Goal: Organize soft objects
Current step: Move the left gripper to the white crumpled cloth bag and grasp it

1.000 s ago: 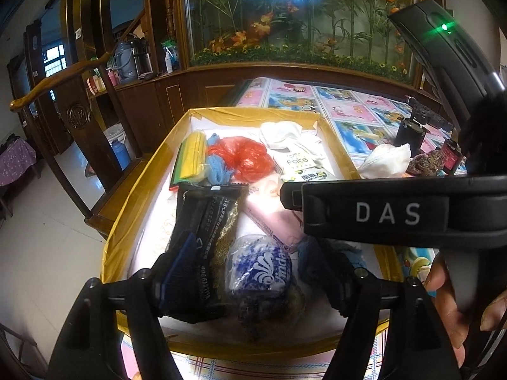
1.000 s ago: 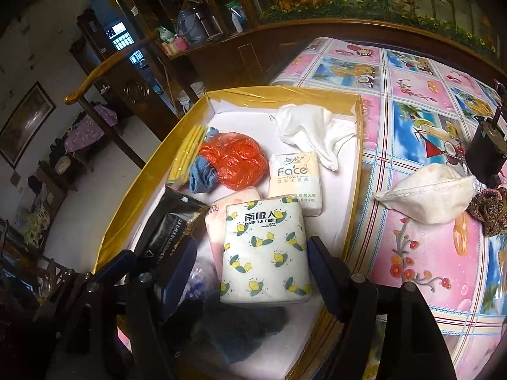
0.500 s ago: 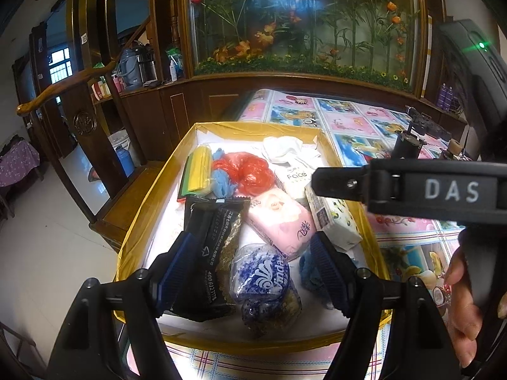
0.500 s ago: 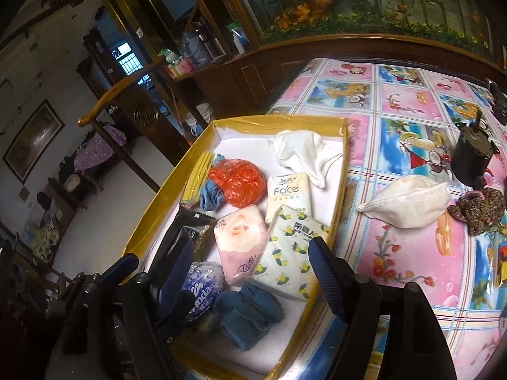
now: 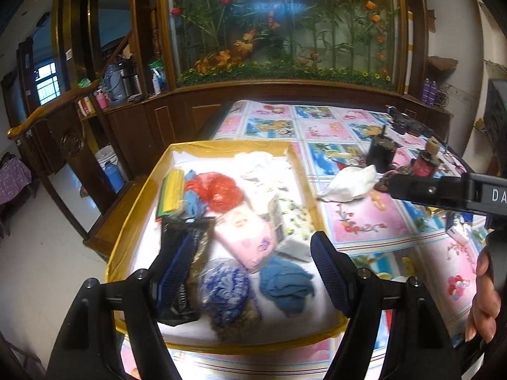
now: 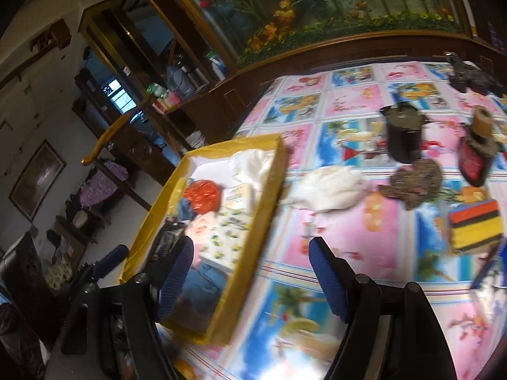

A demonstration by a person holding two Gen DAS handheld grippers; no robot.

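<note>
A yellow-rimmed box [image 5: 142,196] with a white floor holds soft things: a yellow cloth [image 5: 172,194], a red bag [image 5: 221,190], a pink tissue pack [image 5: 245,237], a lemon-print tissue pack [image 5: 293,218], a blue-white packet [image 5: 223,288] and a blue cloth [image 5: 285,285]. My left gripper [image 5: 253,250] hangs open over the box's near end, nothing between its fingers. My right gripper [image 6: 252,250] is open and empty above the box's right rim [image 6: 253,221] and the tablecloth. A white cloth [image 6: 329,186] lies on the table beyond it.
On the patterned tablecloth [image 6: 348,243] to the right sit a brown knitted piece [image 6: 415,180], a striped sponge stack [image 6: 475,224], a dark jar [image 6: 404,133] and a red bottle [image 6: 475,155]. The right tool's black housing [image 5: 443,190] and a hand [image 5: 481,300] fill the left view's right edge.
The lemon-print tissue pack, earlier upright between my right fingers, now lies in the box. My right gripper has swung right, out over the tablecloth. My left gripper has pulled back and up slightly.
</note>
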